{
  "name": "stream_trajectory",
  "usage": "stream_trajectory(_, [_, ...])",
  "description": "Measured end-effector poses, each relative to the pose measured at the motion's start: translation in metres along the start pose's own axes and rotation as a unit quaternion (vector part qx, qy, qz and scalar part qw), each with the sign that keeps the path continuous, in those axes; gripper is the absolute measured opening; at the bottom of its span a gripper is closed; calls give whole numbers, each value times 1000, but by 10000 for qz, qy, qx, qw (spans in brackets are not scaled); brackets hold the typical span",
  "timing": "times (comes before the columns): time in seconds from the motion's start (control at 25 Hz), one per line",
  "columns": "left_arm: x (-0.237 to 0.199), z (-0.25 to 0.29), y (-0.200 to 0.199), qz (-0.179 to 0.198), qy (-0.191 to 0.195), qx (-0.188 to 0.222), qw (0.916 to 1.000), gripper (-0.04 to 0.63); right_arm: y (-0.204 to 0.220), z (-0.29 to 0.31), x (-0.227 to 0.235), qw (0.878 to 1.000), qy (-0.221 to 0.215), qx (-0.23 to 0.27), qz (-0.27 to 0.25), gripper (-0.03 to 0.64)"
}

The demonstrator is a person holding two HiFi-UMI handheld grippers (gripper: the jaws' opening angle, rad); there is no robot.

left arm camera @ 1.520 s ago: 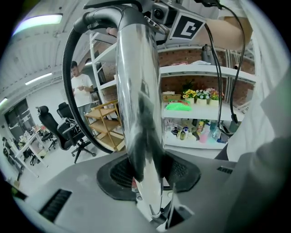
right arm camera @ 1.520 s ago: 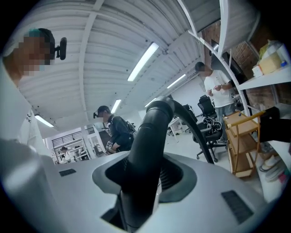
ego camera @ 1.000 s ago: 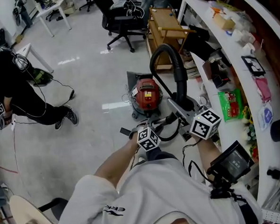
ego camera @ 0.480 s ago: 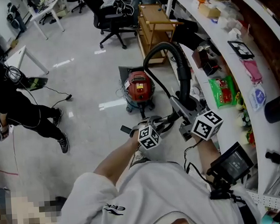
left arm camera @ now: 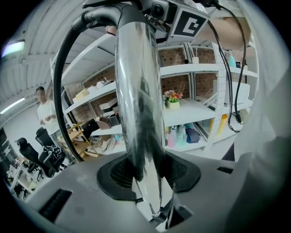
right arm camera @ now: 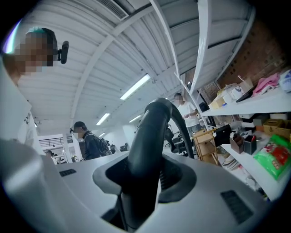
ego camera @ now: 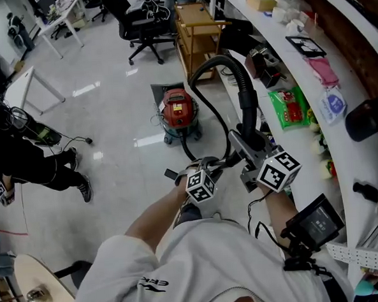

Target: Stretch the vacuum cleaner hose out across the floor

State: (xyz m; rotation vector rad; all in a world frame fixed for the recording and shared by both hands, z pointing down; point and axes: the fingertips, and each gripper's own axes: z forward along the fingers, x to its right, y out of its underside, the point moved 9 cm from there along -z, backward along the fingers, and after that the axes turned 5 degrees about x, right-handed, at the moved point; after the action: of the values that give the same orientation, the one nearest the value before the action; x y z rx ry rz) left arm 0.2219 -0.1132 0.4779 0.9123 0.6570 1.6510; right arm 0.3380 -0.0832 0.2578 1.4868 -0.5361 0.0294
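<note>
Left gripper [ego camera: 205, 168]: jaws clamped on chrome wand [left arm camera: 138, 113]. Right gripper [ego camera: 245, 149]: jaws clamped on black hose [ego camera: 246, 102], which arches high at centre frame back to red vacuum [ego camera: 177, 111].

Risks:
- A hard pull may roll or tip the vacuum.
- The loop may sweep clutter off the desk [ego camera: 303, 92].
- The slick wand may slip.

No label legible; shirt logo too small.
</note>
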Motion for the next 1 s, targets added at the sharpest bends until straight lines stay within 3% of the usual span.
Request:
stream_trajectory(0.44, [94,-3,-18,186,339,-142,9992,153,24,-100,-21,9984,376,301,308,153])
stream_trajectory(1.0, [169,-56,-7,740,1173,287,9899,153,56,-163,-123,9854,1533,719,178,150])
